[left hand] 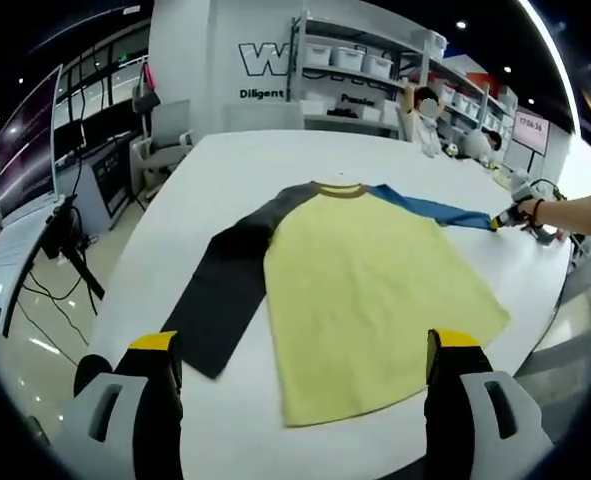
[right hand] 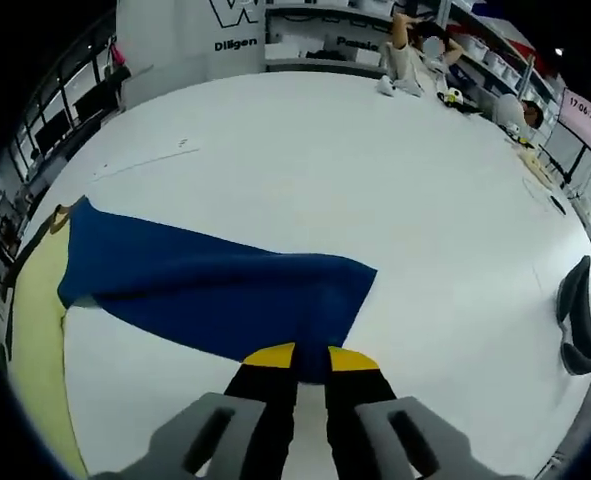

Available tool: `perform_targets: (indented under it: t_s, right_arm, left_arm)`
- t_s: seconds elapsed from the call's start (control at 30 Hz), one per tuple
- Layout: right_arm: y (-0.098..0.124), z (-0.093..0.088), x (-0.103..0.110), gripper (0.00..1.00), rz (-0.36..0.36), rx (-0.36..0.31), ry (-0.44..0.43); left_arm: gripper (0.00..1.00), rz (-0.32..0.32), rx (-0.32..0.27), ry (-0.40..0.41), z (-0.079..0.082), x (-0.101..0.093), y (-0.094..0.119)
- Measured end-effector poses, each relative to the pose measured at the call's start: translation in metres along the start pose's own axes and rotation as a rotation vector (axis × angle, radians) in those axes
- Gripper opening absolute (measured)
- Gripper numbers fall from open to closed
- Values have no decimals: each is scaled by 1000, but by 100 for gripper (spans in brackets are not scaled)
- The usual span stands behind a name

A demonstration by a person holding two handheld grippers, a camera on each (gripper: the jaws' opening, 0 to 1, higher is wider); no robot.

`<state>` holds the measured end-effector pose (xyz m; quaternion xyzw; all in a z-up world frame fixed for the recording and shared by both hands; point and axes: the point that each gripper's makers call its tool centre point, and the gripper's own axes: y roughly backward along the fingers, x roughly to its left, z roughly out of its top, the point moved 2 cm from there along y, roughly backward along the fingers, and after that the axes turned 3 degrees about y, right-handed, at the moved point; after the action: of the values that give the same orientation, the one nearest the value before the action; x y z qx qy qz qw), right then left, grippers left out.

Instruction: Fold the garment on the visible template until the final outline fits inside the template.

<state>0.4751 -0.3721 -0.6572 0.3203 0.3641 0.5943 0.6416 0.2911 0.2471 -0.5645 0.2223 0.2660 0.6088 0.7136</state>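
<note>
My right gripper [right hand: 311,356] pinched the blue sleeve [right hand: 215,285] cuff flat on the white table [right hand: 375,170]. My left gripper [left hand: 305,355] hovered spread before the shirt [left hand: 365,290]; its view showed the black sleeve [left hand: 230,285].

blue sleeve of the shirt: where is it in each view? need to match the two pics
Left gripper view: the blue fabric sleeve runs from the yellow shirt body toward the right edge, its end at the right gripper.
Right gripper view: the sleeve fills the centre-left, its cuff edge pinched at the right gripper.
Shared landmark: the brown collar.
</note>
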Motion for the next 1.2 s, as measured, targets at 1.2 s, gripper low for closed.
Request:
perform_targets:
  t_s: [1.2]
  right_arm:
    - [10,-13,-7,0,23,6,-74]
  left_arm:
    - [99,-1,-2,-12,3,5,7]
